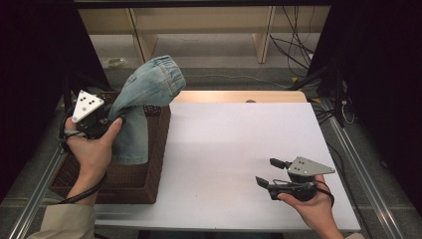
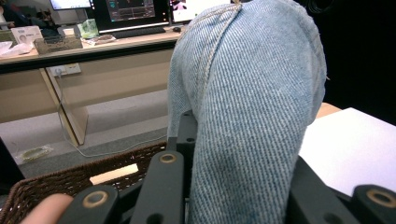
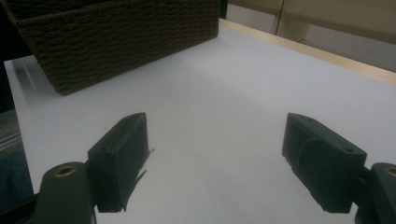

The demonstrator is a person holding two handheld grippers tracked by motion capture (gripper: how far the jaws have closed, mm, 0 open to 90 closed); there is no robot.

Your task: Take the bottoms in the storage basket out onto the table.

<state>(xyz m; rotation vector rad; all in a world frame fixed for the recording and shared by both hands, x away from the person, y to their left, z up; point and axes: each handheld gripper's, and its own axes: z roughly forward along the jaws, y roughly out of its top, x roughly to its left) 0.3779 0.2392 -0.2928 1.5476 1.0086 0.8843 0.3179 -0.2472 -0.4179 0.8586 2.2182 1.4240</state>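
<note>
Over the basket (image 1: pixel 149 184) at table's left edge, left gripper (image 1: pixel 107 122) pinches jeans (image 1: pixel 144 94); right gripper (image 1: pixel 271 172) spread over bare tabletop.

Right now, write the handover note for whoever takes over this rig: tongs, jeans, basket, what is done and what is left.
Left tongs: shut on the jeans, holding them up above the basket; the lower end of the denim hangs down into the basket.
Right tongs: open, holding nothing, low over the bare white table at the near right.
Basket: dark wicker, at the table's left edge.
Done: jeans gripped and lifted.
Left: the jeans are not clear of the basket yet; probably lift them free and lay them on the white table, with the right tongs helping.
</note>
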